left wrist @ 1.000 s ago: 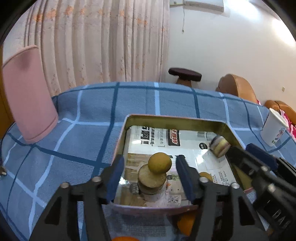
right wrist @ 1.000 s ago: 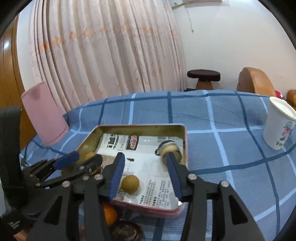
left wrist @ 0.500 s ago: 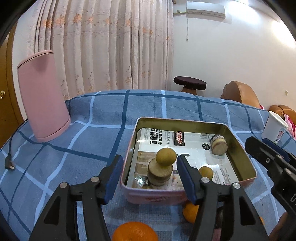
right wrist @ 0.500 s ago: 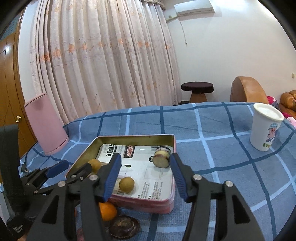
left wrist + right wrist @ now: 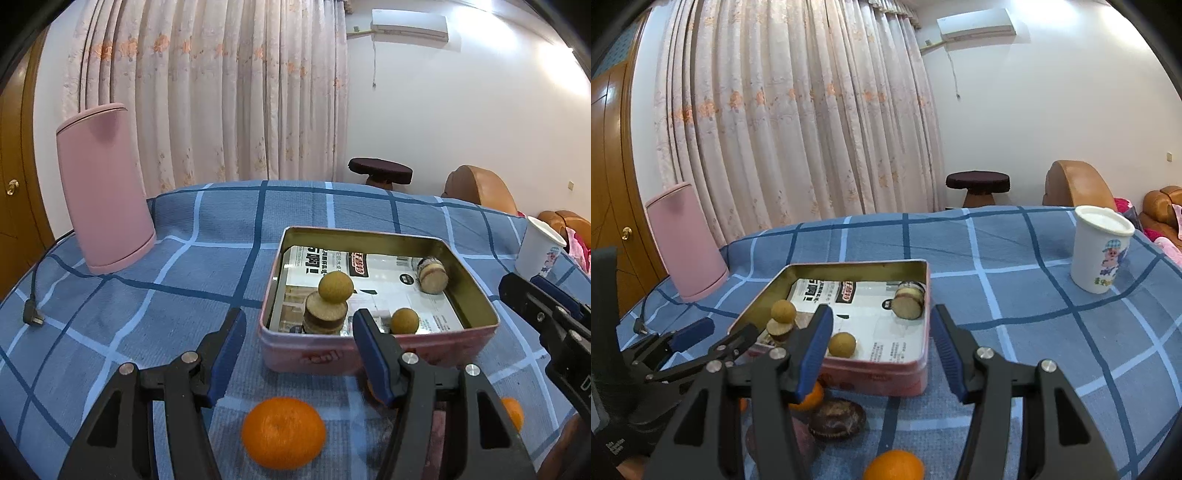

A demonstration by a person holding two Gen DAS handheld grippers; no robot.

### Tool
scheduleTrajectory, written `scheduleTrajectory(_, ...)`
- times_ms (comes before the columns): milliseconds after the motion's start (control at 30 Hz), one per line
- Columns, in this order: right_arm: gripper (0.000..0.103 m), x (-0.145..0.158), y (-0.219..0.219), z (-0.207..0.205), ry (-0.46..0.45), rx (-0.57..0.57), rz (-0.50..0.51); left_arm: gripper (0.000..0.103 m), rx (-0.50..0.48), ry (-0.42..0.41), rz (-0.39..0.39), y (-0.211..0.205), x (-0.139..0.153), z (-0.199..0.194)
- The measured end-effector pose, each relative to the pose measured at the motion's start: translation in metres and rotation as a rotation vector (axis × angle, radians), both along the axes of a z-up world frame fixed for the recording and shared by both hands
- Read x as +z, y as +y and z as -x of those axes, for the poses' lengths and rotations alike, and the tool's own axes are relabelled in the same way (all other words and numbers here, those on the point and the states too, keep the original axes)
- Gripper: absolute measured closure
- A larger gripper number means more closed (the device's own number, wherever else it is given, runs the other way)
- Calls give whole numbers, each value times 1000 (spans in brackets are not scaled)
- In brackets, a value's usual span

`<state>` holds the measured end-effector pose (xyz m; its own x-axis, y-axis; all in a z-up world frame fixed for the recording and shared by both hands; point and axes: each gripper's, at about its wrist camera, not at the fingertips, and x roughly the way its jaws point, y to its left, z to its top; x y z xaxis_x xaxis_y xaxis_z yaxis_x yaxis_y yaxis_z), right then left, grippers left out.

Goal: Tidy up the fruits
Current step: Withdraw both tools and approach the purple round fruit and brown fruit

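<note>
A pink tin (image 5: 369,350) lined with printed paper stands on the blue checked cloth. In it are two round yellow-brown fruits (image 5: 335,287) (image 5: 405,320) and two cut cylinder pieces (image 5: 325,314) (image 5: 432,275); the larger fruit rests on the near piece. A tangerine (image 5: 283,432) lies in front of the tin, below my left gripper (image 5: 299,343), which is open and holds nothing. My right gripper (image 5: 882,332) is open too, just short of the tin's near wall (image 5: 871,376). Below it lie two more tangerines (image 5: 894,465) (image 5: 809,398) and a dark brown round fruit (image 5: 836,419).
A tall pink container (image 5: 105,184) stands at the back left with a plug and cable (image 5: 31,314) near it. A white paper cup (image 5: 1100,251) is at the right. Beyond the table are a stool (image 5: 977,184) and a brown sofa (image 5: 1078,184).
Both grippers have drawn back from over the tin to its near side. The tangerines in front of the tin have come into view. The right jaws stand slightly wider.
</note>
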<state>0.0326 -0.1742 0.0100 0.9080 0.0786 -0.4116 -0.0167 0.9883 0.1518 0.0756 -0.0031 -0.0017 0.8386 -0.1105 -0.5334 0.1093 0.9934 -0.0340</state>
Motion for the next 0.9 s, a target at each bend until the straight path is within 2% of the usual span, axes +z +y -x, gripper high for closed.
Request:
scheduleTrajectory(600, 45, -9, -14, 44, 23, -38, 57, 41, -48, 34, -1, 8, -4, 36)
scheduleTrajectory(900, 45, -23, -18, 74, 134, 14, 55, 41, -109, 91, -19, 9, -10, 59)
